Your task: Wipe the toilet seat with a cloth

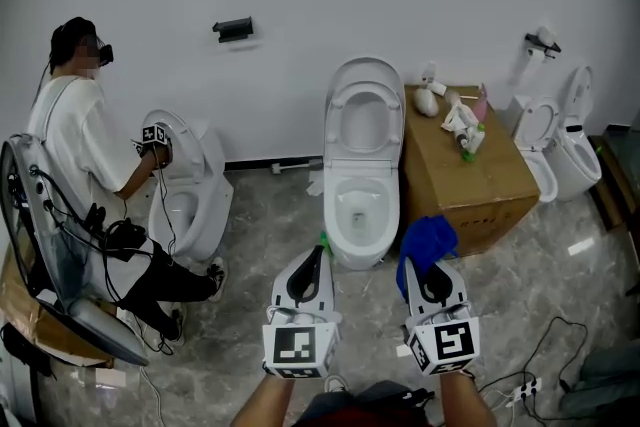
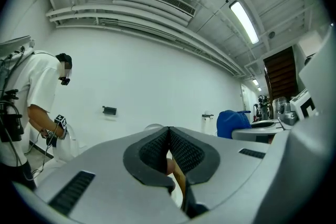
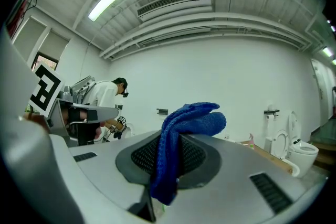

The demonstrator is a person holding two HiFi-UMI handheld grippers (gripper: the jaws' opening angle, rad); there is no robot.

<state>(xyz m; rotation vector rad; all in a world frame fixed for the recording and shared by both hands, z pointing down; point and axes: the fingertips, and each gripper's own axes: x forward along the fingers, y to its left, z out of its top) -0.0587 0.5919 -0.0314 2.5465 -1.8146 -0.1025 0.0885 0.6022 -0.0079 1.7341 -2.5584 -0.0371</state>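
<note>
Head view showed both tongs nearest, held level over the floor: the left tongs [image 1: 319, 253] were closed on nothing, while the right tongs [image 1: 424, 267] were clamped on the blue cloth [image 1: 430, 237], which bunched up above their tips. Just beyond stood the toilet [image 1: 362, 250], lid up, seat [image 1: 337, 203] untouched. This looked like the approach; next, the cloth needed lowering flat onto the seat ring.

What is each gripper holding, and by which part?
Right gripper clamps the blue knitted cloth near its middle, a bunch above the jaws, a tail below. Left gripper is shut on nothing.
</note>
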